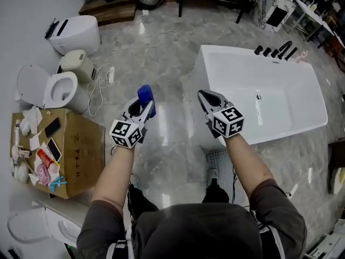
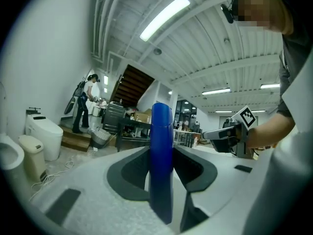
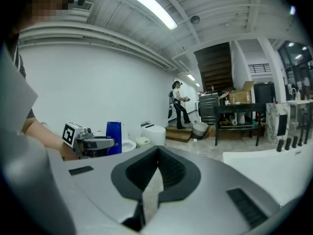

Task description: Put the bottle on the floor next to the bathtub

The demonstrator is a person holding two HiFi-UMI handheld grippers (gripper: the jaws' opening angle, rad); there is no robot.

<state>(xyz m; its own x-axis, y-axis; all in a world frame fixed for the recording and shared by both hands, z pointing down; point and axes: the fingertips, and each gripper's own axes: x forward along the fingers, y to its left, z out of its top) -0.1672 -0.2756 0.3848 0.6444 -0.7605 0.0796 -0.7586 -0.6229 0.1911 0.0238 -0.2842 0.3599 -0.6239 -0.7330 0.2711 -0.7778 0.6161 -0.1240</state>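
Note:
A blue bottle [image 1: 146, 97] is held upright in the air by my left gripper [image 1: 142, 108], whose jaws are shut on its lower part. In the left gripper view the bottle [image 2: 161, 151] fills the gap between the jaws of the left gripper [image 2: 161, 153]. It hangs over the marble floor, left of the white bathtub [image 1: 280, 90]. My right gripper [image 1: 203, 95] is shut and empty, above the tub's near left corner; its closed tips [image 3: 157, 150] show in the right gripper view, where the bottle [image 3: 113, 137] is at the left.
A toilet [image 1: 51, 88], a small bin [image 1: 75, 63] and another toilet [image 1: 78, 34] stand at the left. A cardboard box [image 1: 81, 155] carries several small items. A white cable [image 1: 102, 82] lies on the floor. A grate [image 1: 220, 163] sits by the tub.

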